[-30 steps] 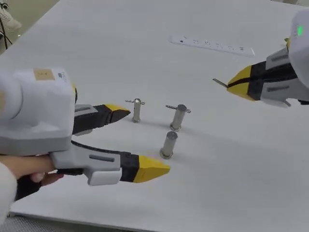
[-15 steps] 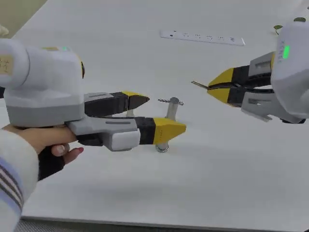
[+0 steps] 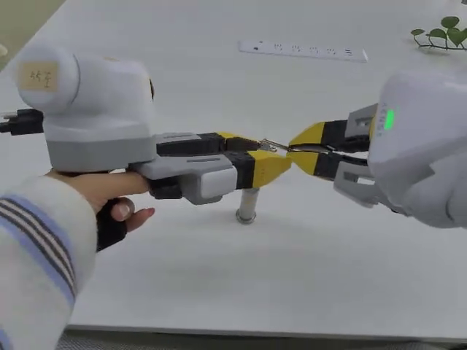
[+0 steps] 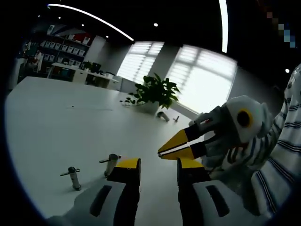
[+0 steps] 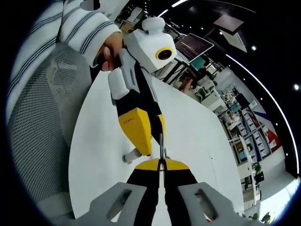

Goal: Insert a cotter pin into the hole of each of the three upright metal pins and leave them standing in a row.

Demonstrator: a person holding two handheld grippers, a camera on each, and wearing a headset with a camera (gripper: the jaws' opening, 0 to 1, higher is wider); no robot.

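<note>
A bare upright metal pin [image 3: 249, 204] stands on the white table [image 3: 219, 284], partly under my left gripper [image 3: 268, 154], whose jaws stand apart. Tip to tip with it, my right gripper [image 3: 293, 153] is shut on a thin cotter pin [image 3: 273, 146] that pokes toward the left jaws. The right gripper view has the cotter pin [image 5: 161, 146] sticking out of the right gripper [image 5: 161, 162], with the metal pin [image 5: 131, 154] just left of it. In the left gripper view, two more metal pins [image 4: 74, 176] [image 4: 110, 162] stand with cotter pins through them, left of the left gripper [image 4: 157, 165].
A white power strip [image 3: 303, 51] lies at the far side of the table. A small green plant [image 3: 441, 33] sits at the far right. The table's near edge [image 3: 241, 332] runs close below the grippers. A mesh chair [image 5: 42, 127] stands beside the table.
Both grippers have closed in on each other. The right gripper carried the cotter pin left and down to the left gripper's tips, and the left gripper now covers the two far pins.
</note>
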